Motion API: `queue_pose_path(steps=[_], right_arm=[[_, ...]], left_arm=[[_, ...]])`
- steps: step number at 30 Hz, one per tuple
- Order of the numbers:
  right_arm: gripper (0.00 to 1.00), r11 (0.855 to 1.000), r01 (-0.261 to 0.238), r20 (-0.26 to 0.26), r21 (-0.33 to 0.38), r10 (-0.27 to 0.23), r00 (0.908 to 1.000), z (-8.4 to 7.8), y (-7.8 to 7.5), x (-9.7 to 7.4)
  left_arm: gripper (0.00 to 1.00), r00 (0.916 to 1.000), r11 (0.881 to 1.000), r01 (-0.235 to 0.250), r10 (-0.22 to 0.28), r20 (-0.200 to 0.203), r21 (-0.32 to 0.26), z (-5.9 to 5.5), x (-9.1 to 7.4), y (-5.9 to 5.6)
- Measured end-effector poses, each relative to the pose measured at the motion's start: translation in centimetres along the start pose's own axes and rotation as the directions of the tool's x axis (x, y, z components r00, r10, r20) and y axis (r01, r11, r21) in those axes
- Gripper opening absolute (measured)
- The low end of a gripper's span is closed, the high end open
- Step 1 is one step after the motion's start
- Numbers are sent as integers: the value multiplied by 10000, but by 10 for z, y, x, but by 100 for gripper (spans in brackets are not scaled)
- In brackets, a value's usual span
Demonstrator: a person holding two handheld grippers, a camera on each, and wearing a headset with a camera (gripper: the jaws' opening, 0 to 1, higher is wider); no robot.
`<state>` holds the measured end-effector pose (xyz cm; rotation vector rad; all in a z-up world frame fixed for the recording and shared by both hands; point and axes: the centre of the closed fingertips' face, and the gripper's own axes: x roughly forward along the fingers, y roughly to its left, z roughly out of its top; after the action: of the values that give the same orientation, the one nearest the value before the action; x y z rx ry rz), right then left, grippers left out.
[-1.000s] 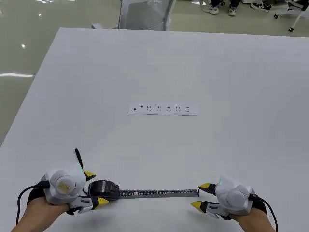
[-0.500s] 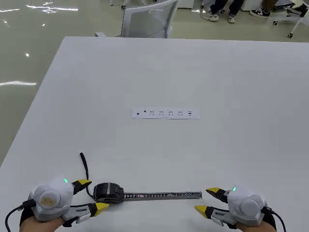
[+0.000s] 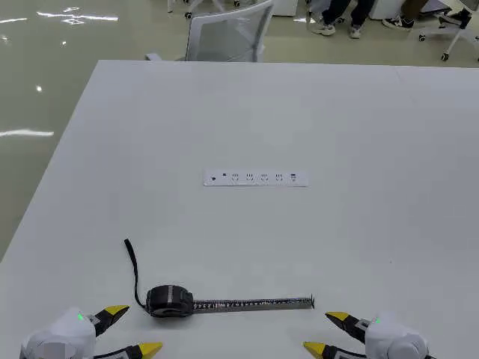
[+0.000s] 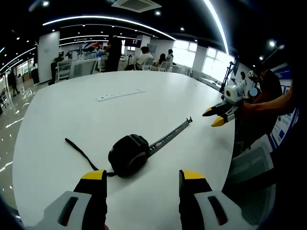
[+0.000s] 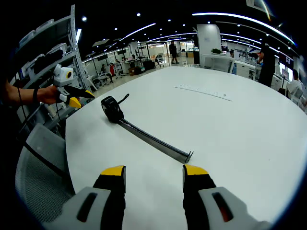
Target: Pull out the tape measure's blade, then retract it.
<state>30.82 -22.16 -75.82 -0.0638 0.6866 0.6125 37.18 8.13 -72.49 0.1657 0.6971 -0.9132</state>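
A black tape measure (image 3: 169, 301) lies on the white table (image 3: 247, 120), its blade (image 3: 253, 304) drawn out to the right and ending in a hook (image 3: 310, 301). Its black wrist strap (image 3: 132, 260) trails off to the far left. My left gripper (image 3: 133, 330) sits open at the near edge, just left of the case and clear of it. My right gripper (image 3: 328, 333) is open too, a little below and right of the hook. The left gripper view has the case (image 4: 127, 153) ahead of the open gripper (image 4: 143, 178). In the right gripper view the blade (image 5: 152, 139) runs away from the open gripper (image 5: 154, 172).
A white power strip (image 3: 255, 178) lies across the middle of the table. A grey office chair (image 3: 228, 31) stands beyond the far edge, with seated people's legs (image 3: 340, 9) further back. The table's left edge drops to a shiny floor (image 3: 37, 90).
Both grippers have let go and drawn back toward the near edge. The tape measure now lies free on the table with its blade still out.
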Motion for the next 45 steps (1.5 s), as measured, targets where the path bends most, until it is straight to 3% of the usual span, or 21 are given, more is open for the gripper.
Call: queue_pose_path(steps=[2,6,13,19,27,29,38,45], right_arm=[[50,10000,6,12,7,-6,10000,0,0,0],[51,9985,286,536,466,-311,9981,-3,22,-15],[56,9972,317,521,672,-352,9980,-17,42,-22],[62,9934,457,689,1047,-531,9962,-19,57,-27],[66,9928,499,702,1086,-578,9959,-21,62,-27],[67,9854,789,784,1507,-914,9927,-23,72,-31],[67,9828,1119,783,1473,-1243,9892,-21,68,-44],[67,9816,1279,684,1415,-1386,9880,-26,64,-49]], left_arm=[[58,10000,10000,-17,17,-4,-2,-1,0,0],[60,9988,9962,-399,419,251,-775,-23,-16,-12],[63,9981,9933,-532,563,266,-1029,-38,-28,-27],[65,9966,9916,-546,615,556,-1170,-33,-37,-38],[68,9955,9905,-546,637,697,-1260,-32,-37,-39],[68,9954,9894,-540,641,718,-1347,-37,-38,-34],[70,9929,9873,-550,699,967,-1489,-36,-39,-30],[70,9937,9839,-517,678,894,-1712,-38,-35,-33]])
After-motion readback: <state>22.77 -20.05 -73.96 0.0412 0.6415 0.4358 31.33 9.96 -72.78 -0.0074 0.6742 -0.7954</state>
